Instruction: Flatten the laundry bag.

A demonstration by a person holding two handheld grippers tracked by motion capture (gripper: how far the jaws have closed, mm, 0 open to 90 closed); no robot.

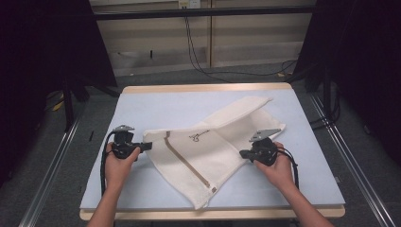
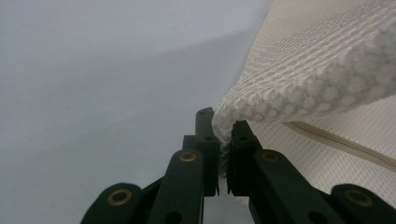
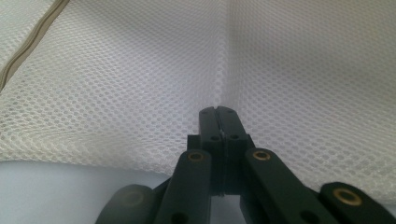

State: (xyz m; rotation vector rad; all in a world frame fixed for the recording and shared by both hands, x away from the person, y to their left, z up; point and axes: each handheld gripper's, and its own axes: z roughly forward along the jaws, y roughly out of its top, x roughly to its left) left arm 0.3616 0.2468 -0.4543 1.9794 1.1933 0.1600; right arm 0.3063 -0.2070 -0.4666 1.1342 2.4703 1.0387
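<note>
A white mesh bag (image 1: 208, 142) with a beige zipper (image 1: 184, 161) lies slantwise on the light blue table (image 1: 156, 106), its far end folded toward the back right. My left gripper (image 1: 146, 146) is shut on the bag's left corner. In the left gripper view the mesh (image 2: 327, 60) is pinched between the fingertips of that gripper (image 2: 223, 122), and the zipper (image 2: 345, 144) runs to the right. My right gripper (image 1: 243, 153) meets the bag's right edge. In the right gripper view its jaws (image 3: 219, 112) press together on the mesh (image 3: 140, 84), and a crease rises from the tips.
The table's wooden front edge (image 1: 213, 213) lies close to the bag's lower corner. Bare table surface (image 1: 312, 156) extends to the right of the bag and behind it. Dark curtains and metal rails flank the table, and cables hang along the back wall.
</note>
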